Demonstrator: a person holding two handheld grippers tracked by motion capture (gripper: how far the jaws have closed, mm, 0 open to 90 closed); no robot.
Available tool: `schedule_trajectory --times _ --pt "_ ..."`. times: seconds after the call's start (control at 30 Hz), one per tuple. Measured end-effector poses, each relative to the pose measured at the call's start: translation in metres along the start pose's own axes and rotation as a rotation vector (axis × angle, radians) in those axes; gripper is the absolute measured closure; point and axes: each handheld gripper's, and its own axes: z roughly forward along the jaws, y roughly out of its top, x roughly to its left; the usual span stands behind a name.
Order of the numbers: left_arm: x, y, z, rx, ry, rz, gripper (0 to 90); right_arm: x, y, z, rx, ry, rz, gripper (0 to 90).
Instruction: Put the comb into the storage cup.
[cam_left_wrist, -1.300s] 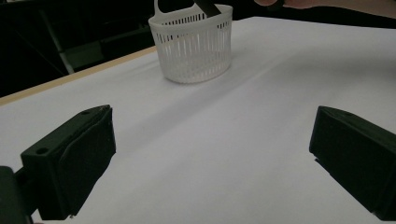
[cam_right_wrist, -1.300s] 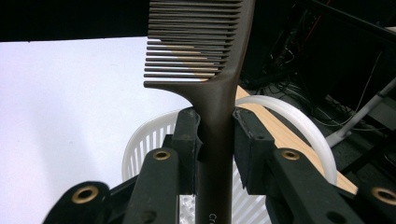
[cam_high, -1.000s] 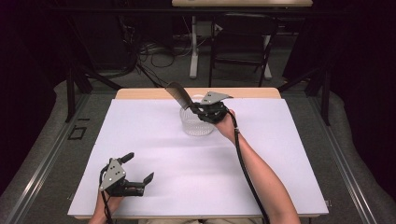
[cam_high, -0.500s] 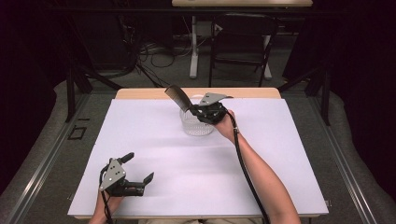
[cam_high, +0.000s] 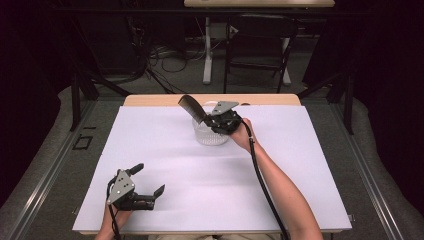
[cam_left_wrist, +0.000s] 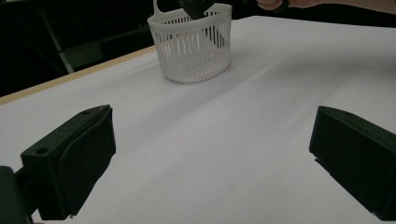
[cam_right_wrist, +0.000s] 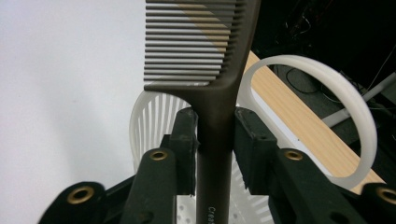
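Comb (cam_right_wrist: 205, 60) upright between right gripper (cam_right_wrist: 214, 140) jaws, just opening, handle down into basket (cam_left_wrist: 191, 44); left gripper (cam_high: 137, 182) open, well apart

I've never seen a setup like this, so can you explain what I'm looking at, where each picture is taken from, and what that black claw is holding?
A person sits at a table covered in white paper and holds a hand tool with a two-jaw claw in each hand. The wide picture comes from a fixed camera above the table. The other two come from small cameras riding on each claw, looking along its jaws.

The right claw is over a small white slotted basket near the far edge. Between its jaws is the handle of a dark comb, teeth end pointing away; its jaws have just been opening a little.

The left claw rests near the front edge, jaws wide apart, with nothing between them.
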Motion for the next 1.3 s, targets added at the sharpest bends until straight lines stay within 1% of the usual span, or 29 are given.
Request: schedule_trajectory --times 0.07,0.1,0.13,0.2,0.23,0.3,0.47,0.57,0.67,0.83,0.9,1.0,1.2,1.23,1.3 --pt "0.000 0.000 0.000 0.000 0.000 -0.001 0.8 0.000 0.000 0.000 0.008 0.003 0.003 66.0" --pt "0.000 0.000 0.000 0.000 0.000 -0.001 0.8 0.000 0.000 -0.001 0.008 0.001 0.013 62.9" --pt "0.000 0.000 0.000 0.000 0.000 -0.003 0.8 -0.001 0.000 -0.001 0.011 -0.002 0.019 61.5" --pt "0.000 0.000 0.000 0.000 0.001 0.000 0.8 -0.003 0.000 -0.004 0.009 -0.002 0.024 59.6" --pt "0.000 0.000 0.000 0.001 0.000 0.000 0.8 -0.003 0.001 -0.006 0.011 -0.009 0.028 56.5" --pt "0.000 0.000 0.000 0.000 0.000 -0.001 0.8 -0.004 0.001 -0.008 0.011 -0.005 0.028 54.4" --pt "0.000 0.000 0.000 0.001 0.002 0.000 0.8 -0.008 0.001 -0.016 0.013 -0.002 0.055 45.5" --pt "0.000 0.000 0.000 0.000 0.001 0.000 0.8 -0.009 0.002 -0.020 0.013 0.000 0.062 40.6" --pt "0.000 0.000 0.000 0.000 0.001 0.001 0.8 -0.010 0.003 -0.025 0.011 0.008 0.075 34.0" --pt "0.000 0.000 0.000 0.000 0.001 0.002 0.8 -0.013 0.004 -0.035 0.023 0.036 0.097 26.3" --pt "0.000 0.000 -0.001 -0.002 0.000 0.001 0.8 -0.014 0.003 -0.040 0.018 0.038 0.105 19.9" --pt "0.000 0.000 -0.001 0.000 0.001 0.001 0.8 -0.014 0.003 -0.046 0.022 0.047 0.113 15.1" --pt "-0.001 0.000 -0.001 0.002 0.002 0.000 0.8 -0.012 -0.002 -0.058 0.046 0.068 0.128 9.3" --pt "-0.001 0.000 0.000 0.002 0.002 0.001 0.8 -0.012 -0.003 -0.060 0.057 0.073 0.131 8.3" --pt "-0.001 0.000 0.000 0.002 0.001 0.004 0.8 -0.011 -0.005 -0.063 0.057 0.074 0.138 6.4"
